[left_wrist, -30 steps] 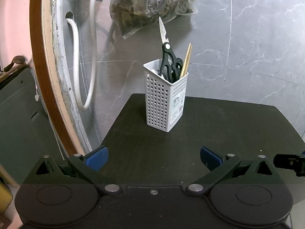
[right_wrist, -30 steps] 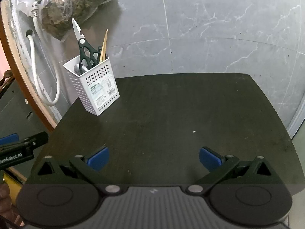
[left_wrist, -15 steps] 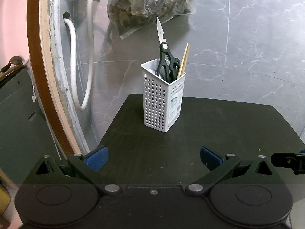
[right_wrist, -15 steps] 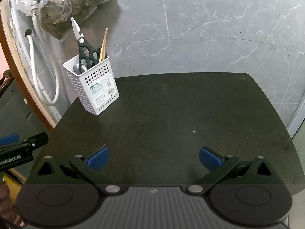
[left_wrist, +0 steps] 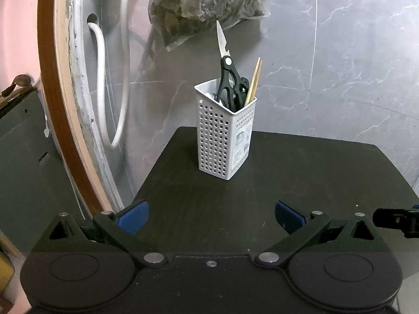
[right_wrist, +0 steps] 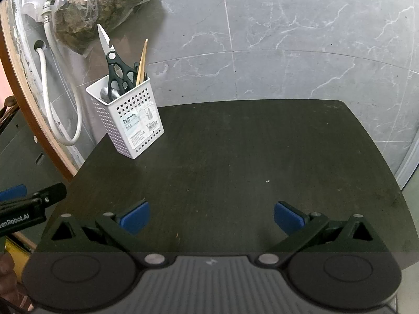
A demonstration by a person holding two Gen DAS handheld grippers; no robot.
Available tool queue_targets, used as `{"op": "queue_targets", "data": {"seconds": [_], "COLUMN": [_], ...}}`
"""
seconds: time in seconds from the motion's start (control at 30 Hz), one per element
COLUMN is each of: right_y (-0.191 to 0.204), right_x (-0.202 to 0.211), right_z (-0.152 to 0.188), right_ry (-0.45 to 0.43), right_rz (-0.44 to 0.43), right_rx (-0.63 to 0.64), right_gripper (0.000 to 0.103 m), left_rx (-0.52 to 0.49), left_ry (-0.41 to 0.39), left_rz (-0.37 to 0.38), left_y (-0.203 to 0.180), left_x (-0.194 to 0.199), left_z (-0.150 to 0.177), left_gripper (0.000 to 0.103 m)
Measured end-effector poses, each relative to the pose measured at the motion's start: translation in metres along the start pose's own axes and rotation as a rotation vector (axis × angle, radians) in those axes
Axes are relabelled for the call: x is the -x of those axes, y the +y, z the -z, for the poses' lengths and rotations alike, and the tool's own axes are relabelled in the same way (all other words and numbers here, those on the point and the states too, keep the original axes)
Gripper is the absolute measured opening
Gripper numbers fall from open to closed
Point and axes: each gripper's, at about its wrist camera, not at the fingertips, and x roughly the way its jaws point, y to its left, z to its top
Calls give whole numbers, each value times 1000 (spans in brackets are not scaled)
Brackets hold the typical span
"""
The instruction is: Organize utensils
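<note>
- Left gripper: its blue pads stand wide apart with nothing between them, hovering low over the near left part of the table. They touch nothing.
- Right gripper: pads equally wide apart and empty, over the table's near edge around its middle. The bare top shows between them.
- Each gripper shows at the edge of the other's view, so the two hang side by side at the near edge, apart from one another.
- Holder: a white perforated one, upright near the far left corner of the table, well apart from both grippers.
- Scissors stand in it handle down, blade up; chopsticks lean against its right rim; a spoon sits low inside, seen only from the right wrist.
- No loose utensil lies on the table in either view, so the sorting looks done or nearly so.
- If anything is left, it is likely drawing back. Lift both grippers straight away from the near edge and keep clear of the tall blade, since a knock could tip the light holder.
- Behind the table a hose hangs on the wall beside a bag.
</note>
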Motion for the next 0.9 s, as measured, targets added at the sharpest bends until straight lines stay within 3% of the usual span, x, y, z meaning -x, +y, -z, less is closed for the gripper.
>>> {"op": "queue_targets", "data": {"seconds": [0.9], "right_y": [-8], "right_x": [-25], "right_z": [-9], "right_ry": [39], "right_rz": [-17], "right_rx": [-3], "right_gripper": [103], "left_rx": [-8], "left_ry": [43], "left_rz": [3], "left_y": [-1], "left_x": [-22], "left_z": [0], "left_gripper": [102]}}
